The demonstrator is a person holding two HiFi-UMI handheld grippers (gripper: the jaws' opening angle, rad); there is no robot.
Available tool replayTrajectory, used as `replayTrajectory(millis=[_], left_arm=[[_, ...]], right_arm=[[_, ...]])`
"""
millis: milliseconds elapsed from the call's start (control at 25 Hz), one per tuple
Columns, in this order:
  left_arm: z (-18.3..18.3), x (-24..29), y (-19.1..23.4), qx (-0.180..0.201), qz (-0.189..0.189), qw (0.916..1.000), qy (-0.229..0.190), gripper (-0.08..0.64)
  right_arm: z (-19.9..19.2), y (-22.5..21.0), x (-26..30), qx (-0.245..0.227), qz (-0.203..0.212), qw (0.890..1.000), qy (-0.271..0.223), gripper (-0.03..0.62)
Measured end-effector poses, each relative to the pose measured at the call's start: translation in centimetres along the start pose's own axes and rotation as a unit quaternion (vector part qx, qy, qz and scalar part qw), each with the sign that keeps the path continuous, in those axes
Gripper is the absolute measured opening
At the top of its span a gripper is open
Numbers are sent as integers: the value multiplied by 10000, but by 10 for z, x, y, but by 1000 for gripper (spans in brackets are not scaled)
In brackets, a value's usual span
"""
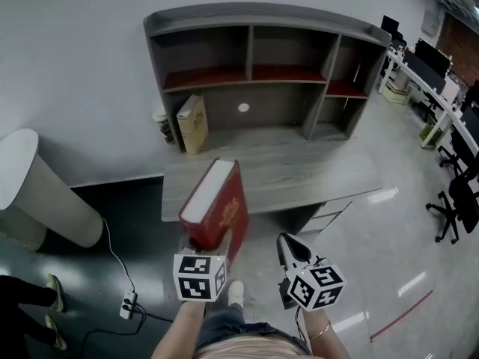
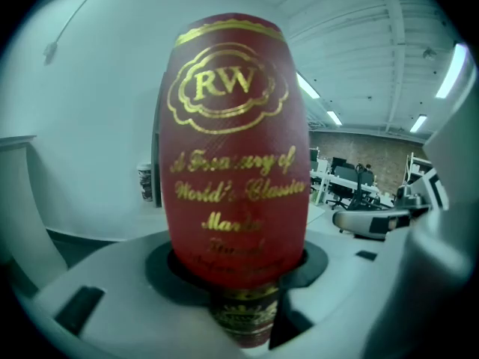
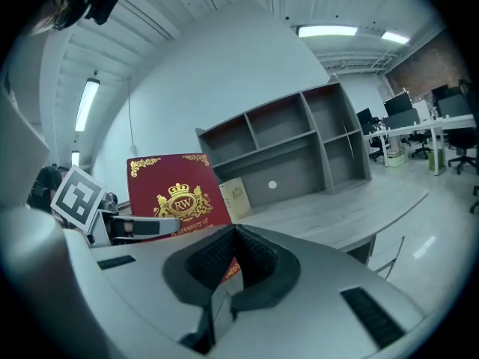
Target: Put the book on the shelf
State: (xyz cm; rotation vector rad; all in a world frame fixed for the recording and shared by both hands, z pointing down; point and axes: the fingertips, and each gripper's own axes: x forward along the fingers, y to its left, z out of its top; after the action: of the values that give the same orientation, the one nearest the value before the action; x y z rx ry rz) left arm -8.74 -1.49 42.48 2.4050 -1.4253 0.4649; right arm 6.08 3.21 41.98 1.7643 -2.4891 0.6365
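A thick red book (image 1: 217, 209) with gold lettering stands upright in the air in front of the desk, and my left gripper (image 1: 212, 243) is shut on its lower end. Its spine (image 2: 233, 155) fills the left gripper view, clamped between the jaws. In the right gripper view its red cover (image 3: 174, 193) shows to the left. My right gripper (image 1: 288, 247) hangs to the right of the book with its jaws shut on nothing (image 3: 233, 234). The grey shelf unit (image 1: 262, 73) stands at the back of the desk, with red-lined upper compartments.
A tan book (image 1: 192, 124) leans in the shelf's lower left bay beside a paper cup (image 1: 160, 123). The grey desk top (image 1: 299, 170) lies before the shelf. A white cylinder (image 1: 41, 193) stands left; a power strip (image 1: 127, 304) lies on the floor. Office chairs (image 1: 456, 200) are right.
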Motion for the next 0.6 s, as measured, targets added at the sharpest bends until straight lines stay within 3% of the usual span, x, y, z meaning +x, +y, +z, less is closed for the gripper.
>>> replayTrajectory(millis=[320,600], left_arm=[[32,65,52,-10,-14,10000,41,218],[42,98,76,-26,-117,9999,83,218]], right_arm=[[27,1,89,-13,44,10000,73,9],[46,-6,126,-82,-105,9999,19,9]])
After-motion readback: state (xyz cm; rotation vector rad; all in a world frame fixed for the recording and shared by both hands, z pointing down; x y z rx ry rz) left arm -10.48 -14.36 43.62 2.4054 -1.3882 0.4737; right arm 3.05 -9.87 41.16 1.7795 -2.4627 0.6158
